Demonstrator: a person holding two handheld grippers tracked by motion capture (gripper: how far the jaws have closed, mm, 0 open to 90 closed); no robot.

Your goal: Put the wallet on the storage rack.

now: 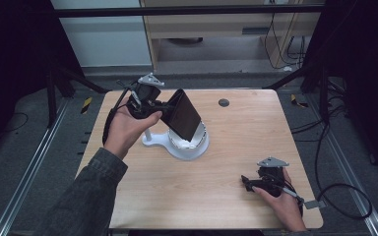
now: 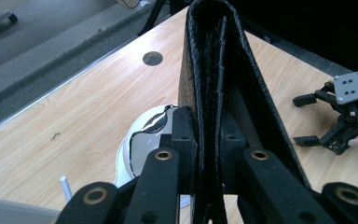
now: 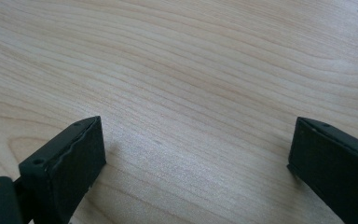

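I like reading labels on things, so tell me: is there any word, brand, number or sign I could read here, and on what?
None can be read.
The black wallet held in the left gripper: no lettering shows.
The white stand, the wooden table and the right gripper: no text shows.

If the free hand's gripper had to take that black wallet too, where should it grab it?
Probably the wallet's free upper edge, from the right and above. The left gripper already pinches its lower edge, and the white stand sits beneath it. The wallet is thin and flat, so open jaws like the right gripper's could close across its faces.
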